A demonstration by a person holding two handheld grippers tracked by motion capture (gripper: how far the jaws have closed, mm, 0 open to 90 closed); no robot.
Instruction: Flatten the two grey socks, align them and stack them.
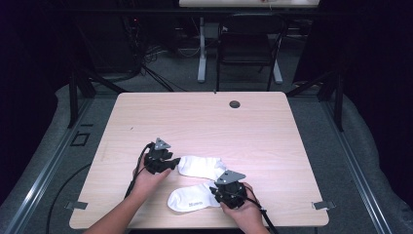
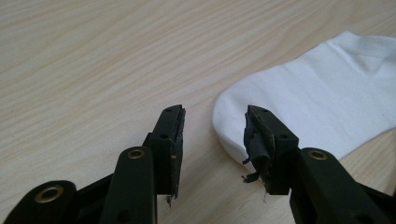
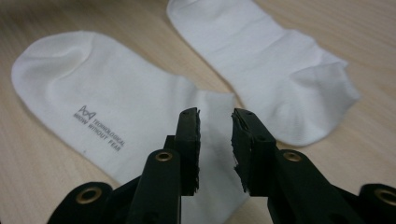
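Observation:
Two white ankle socks lie on the light wooden table (image 1: 204, 122) near its front edge. The plain sock (image 1: 200, 166) (image 2: 327, 88) (image 3: 271, 70) is the farther one. The nearer sock (image 1: 190, 199) (image 3: 93, 93) carries small grey printed lettering. My left gripper (image 1: 173, 163) (image 2: 215, 116) is open at the plain sock's rounded left end, one jaw over the sock's edge and the other over bare wood. My right gripper (image 1: 220, 191) (image 3: 215, 116) is open with a narrow gap, low over the printed sock's right end, nothing pinched between its pads.
A round cable hole (image 1: 234, 104) sits near the table's far edge. Beyond the table stand a dark chair (image 1: 246, 44) and a white desk leg (image 1: 201, 48). Small metal brackets (image 1: 322, 205) mark the front corners. The table's far half is bare wood.

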